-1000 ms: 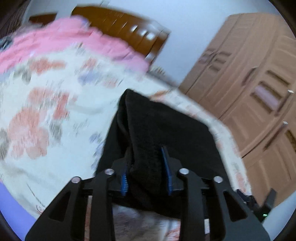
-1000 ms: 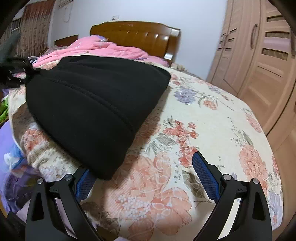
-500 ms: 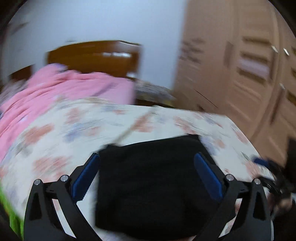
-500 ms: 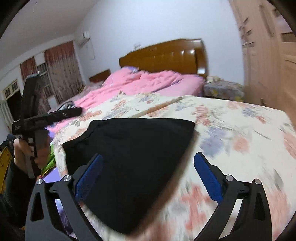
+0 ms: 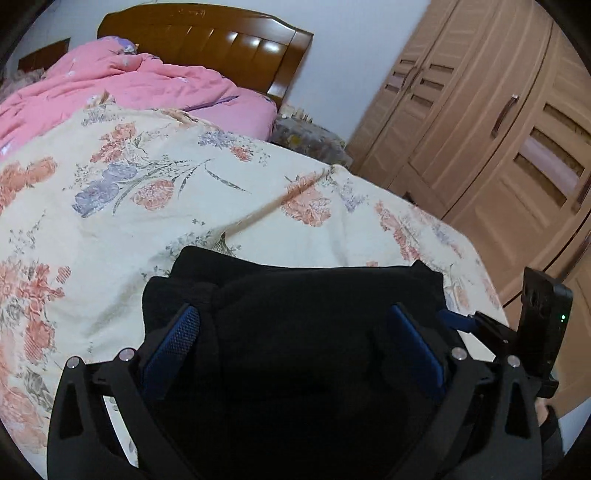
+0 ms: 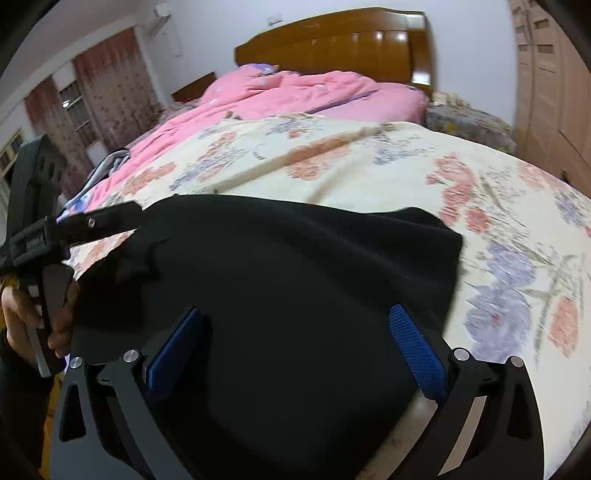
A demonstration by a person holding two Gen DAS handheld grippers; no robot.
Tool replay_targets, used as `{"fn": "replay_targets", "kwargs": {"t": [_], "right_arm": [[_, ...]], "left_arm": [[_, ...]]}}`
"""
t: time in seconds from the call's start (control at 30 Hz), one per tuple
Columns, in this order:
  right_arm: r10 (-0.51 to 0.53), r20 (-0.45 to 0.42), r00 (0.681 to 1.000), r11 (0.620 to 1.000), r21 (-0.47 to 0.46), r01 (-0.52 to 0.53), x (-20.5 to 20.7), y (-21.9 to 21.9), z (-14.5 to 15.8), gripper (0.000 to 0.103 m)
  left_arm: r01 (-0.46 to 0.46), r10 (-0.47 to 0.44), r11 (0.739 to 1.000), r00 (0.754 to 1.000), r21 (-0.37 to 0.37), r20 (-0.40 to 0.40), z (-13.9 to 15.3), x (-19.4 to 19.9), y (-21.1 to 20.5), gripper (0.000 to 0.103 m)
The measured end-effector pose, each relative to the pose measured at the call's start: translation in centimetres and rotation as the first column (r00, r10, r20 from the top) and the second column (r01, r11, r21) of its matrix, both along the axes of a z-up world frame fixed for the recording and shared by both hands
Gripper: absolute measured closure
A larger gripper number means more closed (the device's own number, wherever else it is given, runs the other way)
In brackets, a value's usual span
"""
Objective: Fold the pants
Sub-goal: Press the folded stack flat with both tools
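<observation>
A: Two tongs, both spread wide: left tongs (image 5: 293, 312) and right tongs (image 6: 295, 312), nothing pinched between the blue pads.

B: And the pants?

A: Right below both, at the near edge of the bed (image 5: 147, 206). Black pants (image 5: 332, 288), folded already into a broad block, flat on the flowered cover.

B: Long axis which way?

A: Across the view, from left to right, not away toward the headboard. Same reading from the right wrist.

B: Nearer to which hand?

A: Hard to choose. Left tongs at the left end of the block, beside a small bunched corner. Right tongs toward the right end, near the plain folded edge. Probably equal reach.

B: So, for one more fold?

A: Probably a grasp at each short end, or at both near corners, then a carry across the block. Only a judgement. Waist end or leg end: impossible to tell.

B: Behind the pants?

A: Bare flowered cover first, enough room for laying flat. Then a pink quilt (image 5: 129, 81), then the wooden headboard (image 5: 207, 33), with the wardrobe (image 5: 498, 147) off to the right.
</observation>
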State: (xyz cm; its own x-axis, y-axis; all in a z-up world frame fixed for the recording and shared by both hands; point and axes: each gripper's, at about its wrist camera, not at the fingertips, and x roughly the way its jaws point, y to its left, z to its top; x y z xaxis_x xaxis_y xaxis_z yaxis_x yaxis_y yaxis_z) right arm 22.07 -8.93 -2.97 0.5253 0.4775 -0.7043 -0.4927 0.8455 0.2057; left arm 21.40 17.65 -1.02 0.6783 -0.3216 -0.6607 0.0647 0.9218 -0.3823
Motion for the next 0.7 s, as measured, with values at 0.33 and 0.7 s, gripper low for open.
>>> {"fn": "replay_targets", "kwargs": {"t": [0.33,0.7], "right_arm": [[-0.028,-0.047,0.999,1.000,0.006,0.028,4.3,-0.3,-1.0,0.005],[0.052,0.117,0.992,0.993,-0.111,-0.039,-7.6,3.1,1.6,0.005]], "left_arm": [[-0.019,0.019,0.996,1.000,0.083,0.004,0.1,0.2,-1.4,0.002],[-0.018,0.018,0.997,1.000,0.078,0.006,-0.1,0.3,-1.1,0.002]]}}
